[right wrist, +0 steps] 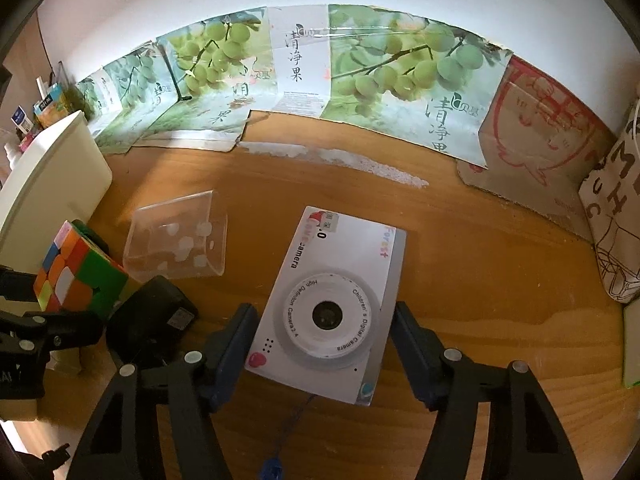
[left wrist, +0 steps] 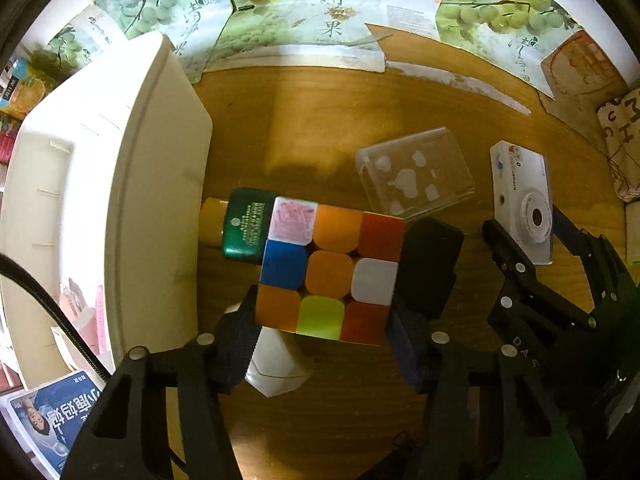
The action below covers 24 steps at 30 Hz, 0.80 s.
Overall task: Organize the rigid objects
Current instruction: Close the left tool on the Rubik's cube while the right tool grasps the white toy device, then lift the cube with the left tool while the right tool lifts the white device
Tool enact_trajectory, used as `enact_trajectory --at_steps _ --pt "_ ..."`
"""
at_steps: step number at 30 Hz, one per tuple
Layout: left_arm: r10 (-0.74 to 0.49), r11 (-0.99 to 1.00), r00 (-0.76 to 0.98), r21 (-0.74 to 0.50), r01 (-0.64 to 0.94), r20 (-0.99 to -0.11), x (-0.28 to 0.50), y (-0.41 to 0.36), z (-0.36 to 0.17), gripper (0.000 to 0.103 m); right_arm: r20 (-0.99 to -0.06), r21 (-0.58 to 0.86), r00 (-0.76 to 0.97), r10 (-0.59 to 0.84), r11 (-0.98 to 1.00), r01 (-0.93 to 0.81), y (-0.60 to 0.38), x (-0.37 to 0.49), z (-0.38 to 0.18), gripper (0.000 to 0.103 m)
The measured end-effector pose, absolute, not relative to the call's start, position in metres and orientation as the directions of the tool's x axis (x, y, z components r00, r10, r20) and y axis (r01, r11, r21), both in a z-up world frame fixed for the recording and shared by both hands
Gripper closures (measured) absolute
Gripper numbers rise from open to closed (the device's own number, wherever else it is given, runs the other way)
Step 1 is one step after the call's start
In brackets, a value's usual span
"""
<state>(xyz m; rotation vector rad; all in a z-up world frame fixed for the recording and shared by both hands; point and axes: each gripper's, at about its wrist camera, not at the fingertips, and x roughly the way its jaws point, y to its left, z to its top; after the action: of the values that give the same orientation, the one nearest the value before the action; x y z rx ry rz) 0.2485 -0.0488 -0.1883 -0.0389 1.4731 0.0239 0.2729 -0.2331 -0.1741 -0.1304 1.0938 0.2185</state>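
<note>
My left gripper (left wrist: 322,320) is shut on a colourful puzzle cube (left wrist: 328,270), held above the wooden table; the cube also shows in the right wrist view (right wrist: 76,272). A white bin (left wrist: 120,200) stands just left of it. My right gripper (right wrist: 322,336) is open, its fingers either side of a white children's camera (right wrist: 332,304) lying flat on the table, with small gaps on both sides. The camera also shows in the left wrist view (left wrist: 524,200). A clear plastic box (left wrist: 416,172) lies between the cube and the camera.
A green case (left wrist: 246,224) and a yellow object (left wrist: 212,220) lie by the bin. A black adapter (right wrist: 152,316) and a white block (left wrist: 276,364) sit near the cube. Grape-print cardboard (right wrist: 360,72) lines the back; a paper bag (right wrist: 612,220) stands at right.
</note>
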Motion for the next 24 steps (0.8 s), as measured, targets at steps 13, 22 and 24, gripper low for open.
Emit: enact_trajectory --at_steps 13,22,24 --pt "-0.030 0.998 0.095 -0.035 -0.048 -0.995 0.228 -0.037 -0.186 0.042 -0.926 0.039 0.359 0.120 0.973 -0.225 -0.241 0.268 -0.169 0.044" --pt "-0.071 0.995 0.085 -0.076 -0.060 -0.994 0.195 -0.039 -0.188 0.042 -0.949 0.140 0.265 0.173 0.980 -0.142 -0.256 0.254 -0.165 0.044" --pt "-0.083 0.994 0.083 -0.088 -0.064 -0.993 0.188 -0.038 -0.189 0.042 -0.954 0.152 0.239 0.178 0.980 -0.125 -0.258 0.250 -0.165 0.044"
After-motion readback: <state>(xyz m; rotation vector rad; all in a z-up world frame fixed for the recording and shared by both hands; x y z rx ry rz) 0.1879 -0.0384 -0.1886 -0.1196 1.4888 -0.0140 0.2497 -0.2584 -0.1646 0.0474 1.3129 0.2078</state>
